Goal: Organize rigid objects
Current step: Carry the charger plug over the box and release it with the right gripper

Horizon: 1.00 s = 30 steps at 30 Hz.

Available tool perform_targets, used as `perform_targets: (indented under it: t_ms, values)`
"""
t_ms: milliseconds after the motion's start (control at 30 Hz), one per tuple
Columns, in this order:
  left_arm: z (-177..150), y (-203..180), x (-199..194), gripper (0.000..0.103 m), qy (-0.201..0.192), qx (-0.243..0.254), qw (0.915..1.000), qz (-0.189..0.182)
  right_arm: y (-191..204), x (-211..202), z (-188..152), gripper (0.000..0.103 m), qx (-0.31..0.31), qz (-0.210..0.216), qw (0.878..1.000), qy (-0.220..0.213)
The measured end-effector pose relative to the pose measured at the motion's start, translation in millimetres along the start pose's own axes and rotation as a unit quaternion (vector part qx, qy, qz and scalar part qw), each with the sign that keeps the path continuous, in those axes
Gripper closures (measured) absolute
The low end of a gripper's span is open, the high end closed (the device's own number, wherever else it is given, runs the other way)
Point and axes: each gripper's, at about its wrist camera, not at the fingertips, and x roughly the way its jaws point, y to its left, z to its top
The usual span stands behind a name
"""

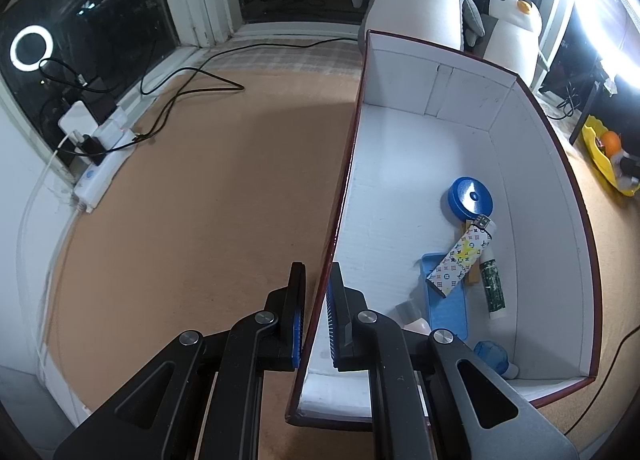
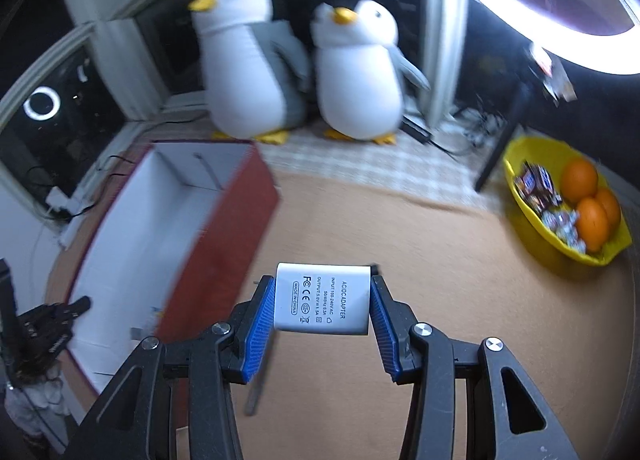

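My left gripper is shut on the left wall of a red box with a white inside, one finger outside and one inside. In the box lie a blue round tape measure, a patterned lighter, a blue flat tray, a green and white tube and a small blue item. My right gripper is shut on a white AC/DC adapter, held above the brown surface to the right of the box.
Two plush penguins stand behind the box. A yellow bowl with oranges and candy sits at the right. A power strip with chargers and cables lies at the left edge. A ring light glares overhead.
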Motion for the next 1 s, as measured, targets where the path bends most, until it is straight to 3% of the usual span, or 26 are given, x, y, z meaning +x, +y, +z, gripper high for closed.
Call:
perform_targets:
  t_ms: [267, 500, 700, 1000]
  values:
    - [-3, 5, 1, 0.094, -0.004, -0.003, 0.9998, -0.017, 87, -12, 13, 0.061, -0.065, 0.046, 0.997, -0.014]
    - [-3, 9, 2, 0.094, -0.007, -0.008, 0.9995, -0.029, 144, 6, 6, 0.061, -0.101, 0.07, 0.992, 0.003]
    - [-3, 12, 2, 0.094, -0.009, -0.013, 0.9992, -0.037, 175, 40, 2, 0.061, -0.112, 0.077, 0.99, 0.037]
    - [-4, 13, 4, 0.094, -0.009, -0.015, 0.999, -0.041, 191, 71, -1, 0.06, -0.109, 0.082, 0.988, 0.073]
